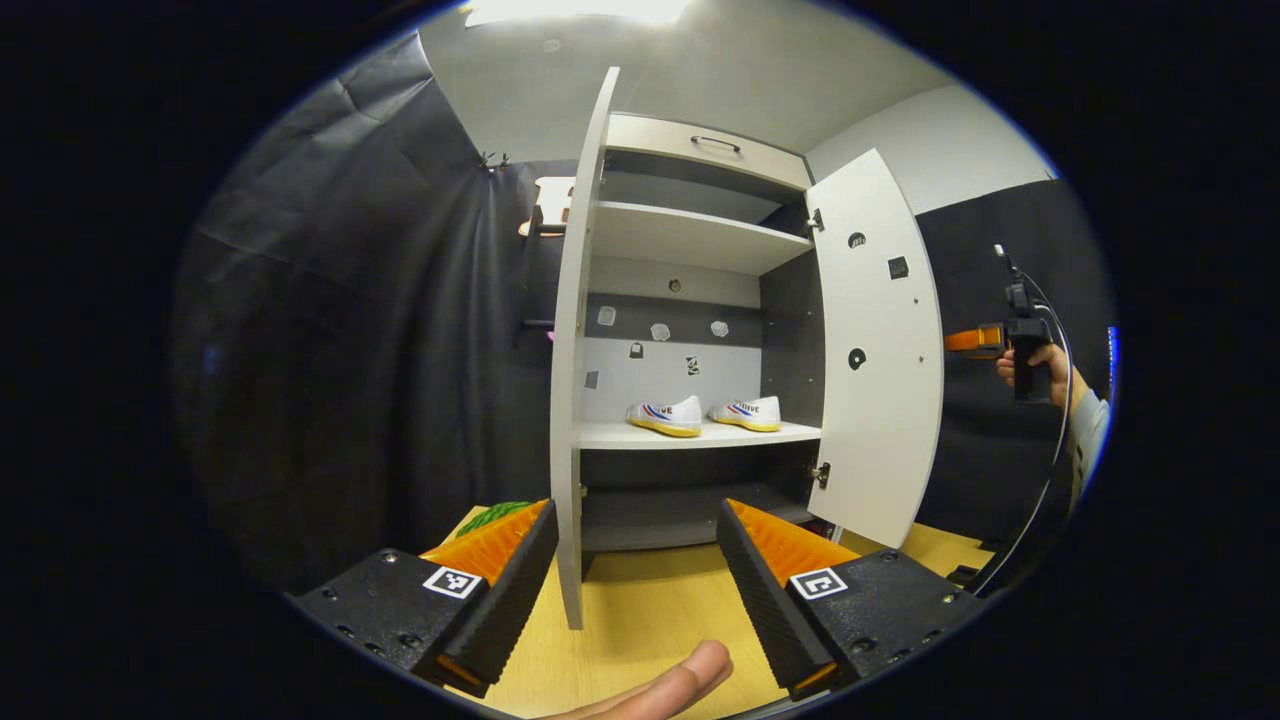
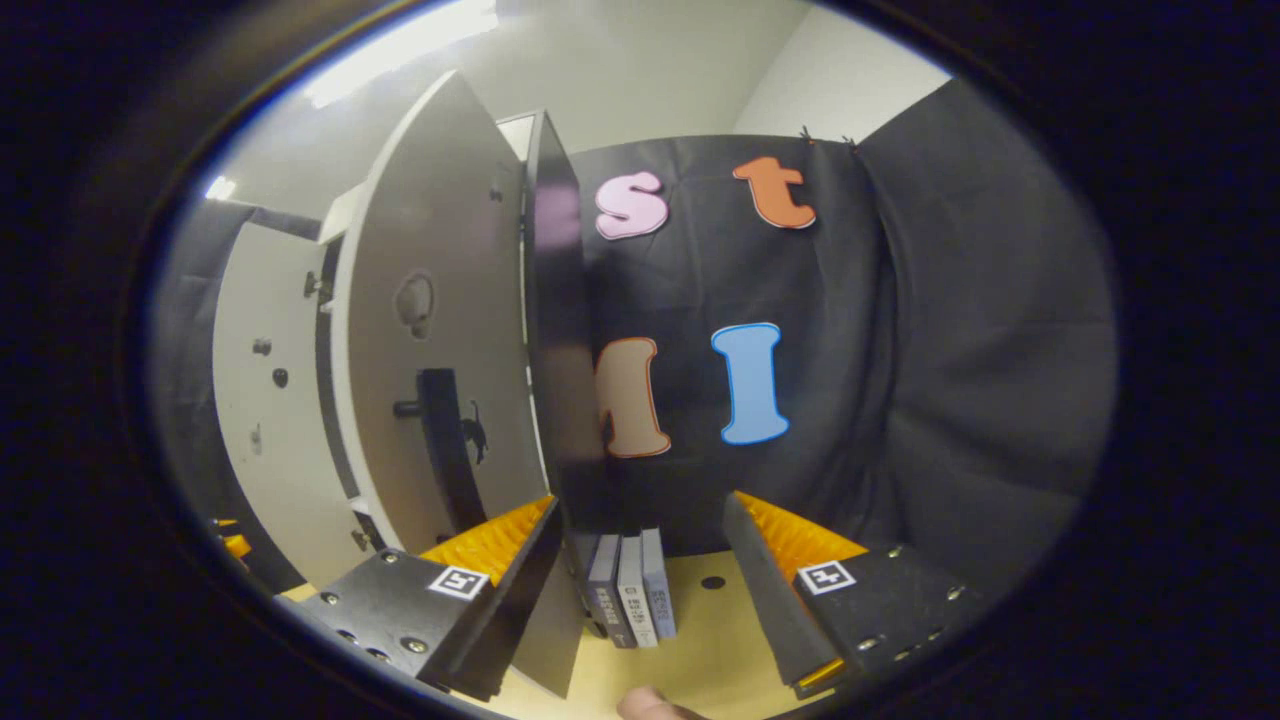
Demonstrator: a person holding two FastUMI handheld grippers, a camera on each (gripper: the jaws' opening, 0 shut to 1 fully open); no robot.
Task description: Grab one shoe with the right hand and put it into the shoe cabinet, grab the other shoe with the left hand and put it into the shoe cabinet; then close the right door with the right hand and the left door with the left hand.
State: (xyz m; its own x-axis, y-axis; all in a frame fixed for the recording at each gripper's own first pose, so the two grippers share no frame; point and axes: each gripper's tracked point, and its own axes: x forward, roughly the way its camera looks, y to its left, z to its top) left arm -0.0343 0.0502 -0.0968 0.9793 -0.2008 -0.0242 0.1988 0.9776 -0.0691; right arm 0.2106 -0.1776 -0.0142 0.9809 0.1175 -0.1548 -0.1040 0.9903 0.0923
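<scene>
Left gripper [image 1: 637,575] gaping wide, we're facing shoe cabinet [image 1: 690,330] ahead; both shoes [image 1: 703,413] sitting on its shelf. Right gripper [image 2: 640,570], spread wide, we're seeing right door [image 2: 430,370] and books [image 2: 630,600] between fingers.

Black cloth [image 1: 400,330] drapes the booth's walls in loose folds, with pale plain wall [image 1: 930,150] showing above it. A bright ceiling light [image 1: 575,10] glows overhead. The wooden floor surface [image 1: 650,600] is light yellow. A few upright books [image 2: 630,595] stand against the cloth.
</scene>
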